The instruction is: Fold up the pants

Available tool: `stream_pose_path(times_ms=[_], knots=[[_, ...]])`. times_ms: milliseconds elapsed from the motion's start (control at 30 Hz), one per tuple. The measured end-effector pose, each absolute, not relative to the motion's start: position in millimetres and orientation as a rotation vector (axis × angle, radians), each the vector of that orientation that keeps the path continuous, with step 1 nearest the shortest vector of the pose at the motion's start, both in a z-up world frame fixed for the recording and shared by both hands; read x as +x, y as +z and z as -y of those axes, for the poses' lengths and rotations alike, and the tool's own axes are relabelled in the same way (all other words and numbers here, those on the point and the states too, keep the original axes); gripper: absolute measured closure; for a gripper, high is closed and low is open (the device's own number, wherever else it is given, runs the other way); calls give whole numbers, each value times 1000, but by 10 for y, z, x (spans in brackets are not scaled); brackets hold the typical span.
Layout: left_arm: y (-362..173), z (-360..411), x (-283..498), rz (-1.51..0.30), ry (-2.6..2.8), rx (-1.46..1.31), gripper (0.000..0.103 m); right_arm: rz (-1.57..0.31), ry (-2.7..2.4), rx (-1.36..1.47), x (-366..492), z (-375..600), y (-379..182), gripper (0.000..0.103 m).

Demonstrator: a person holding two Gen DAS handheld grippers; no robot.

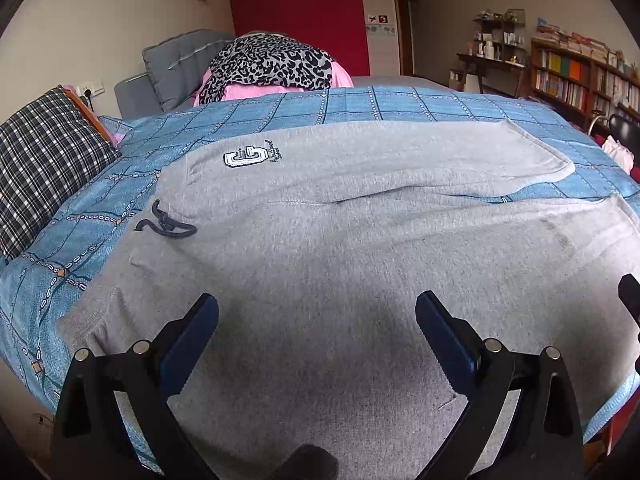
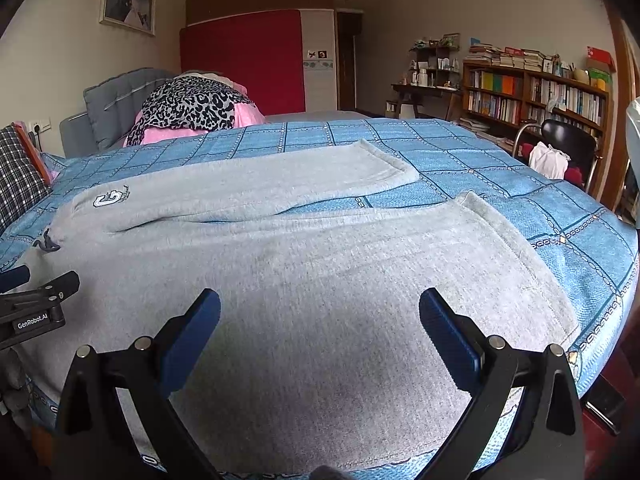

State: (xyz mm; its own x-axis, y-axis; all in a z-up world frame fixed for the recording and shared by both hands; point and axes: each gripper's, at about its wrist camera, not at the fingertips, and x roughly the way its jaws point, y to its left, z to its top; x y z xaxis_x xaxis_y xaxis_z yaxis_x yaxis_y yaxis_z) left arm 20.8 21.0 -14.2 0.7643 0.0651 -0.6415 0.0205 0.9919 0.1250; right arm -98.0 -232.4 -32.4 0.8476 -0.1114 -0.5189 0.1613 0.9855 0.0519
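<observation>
Grey sweatpants lie flat on the blue bedspread, waistband at the left with a dark drawstring and a white logo patch, both legs stretching right, slightly apart. They also show in the right wrist view. My left gripper is open and empty, hovering over the near leg by the hip. My right gripper is open and empty over the near leg, closer to its hem. The left gripper's side shows in the right wrist view.
The blue checked bedspread covers the bed. A plaid pillow lies at the left. A leopard-print cloth on pink bedding sits behind. A bookshelf and a black chair stand at the right.
</observation>
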Motion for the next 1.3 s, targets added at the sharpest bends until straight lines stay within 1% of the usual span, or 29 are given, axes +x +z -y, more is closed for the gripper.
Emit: stream_pose_path(times_ms=[300, 533, 700, 1033, 1300], knots=[[-181, -224, 263, -728, -5, 121, 5, -554, -149, 71, -931, 2326, -348, 2], [-103, -358, 415, -728, -7, 128, 5, -543, -178, 98, -848, 2496, -261, 2], [44, -527, 545, -720, 0, 115, 5, -524, -185, 48, -754, 2515, -155, 2], [414, -1085, 1161, -734, -25, 86, 5, -505, -146, -4, -408, 2560, 103, 2], [480, -1762, 1851, -799, 95, 47, 5, -541, -117, 17, -115, 2646, 165, 2]])
